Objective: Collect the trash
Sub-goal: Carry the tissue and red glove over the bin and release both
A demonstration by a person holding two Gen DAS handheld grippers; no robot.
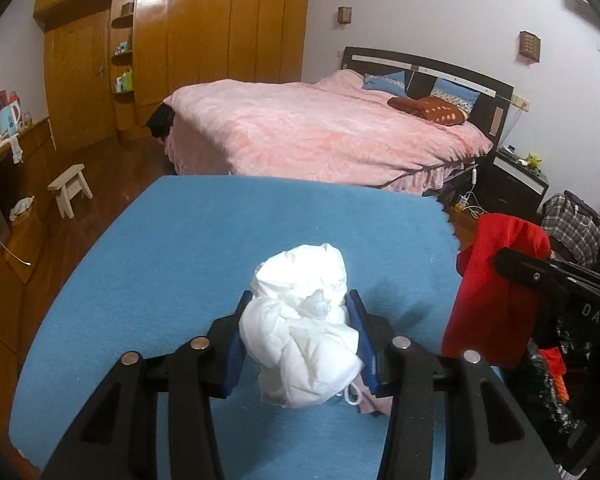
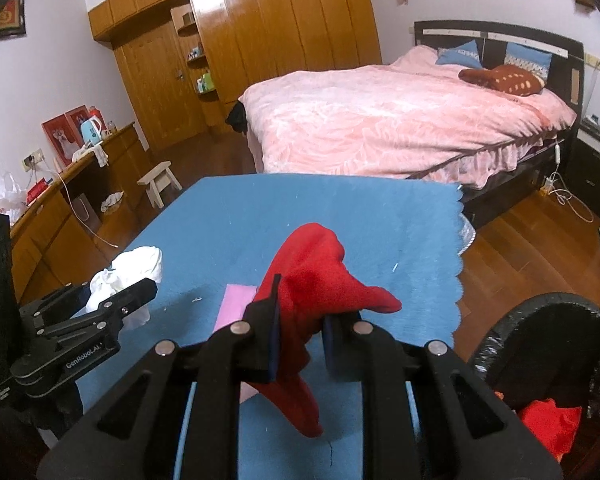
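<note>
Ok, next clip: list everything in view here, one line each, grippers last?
crumpled white tissue wad: one, white, between the left gripper's pads above the table
red fabric piece: one, red, clamped in the right gripper, hanging down
flat pink paper sheet: one, pink, on the blue cloth
blue table cloth: one, blue, covers the table
black-lined trash bin: one, black, right of the table, red scrap inside
pink-quilted bed: one, pink, beyond the table
small wooden stool: one, pale, on the floor
wooden wardrobe: one, brown, far wall
left gripper: one, black, holds the tissue
right gripper: one, black, holds the fabric
</note>
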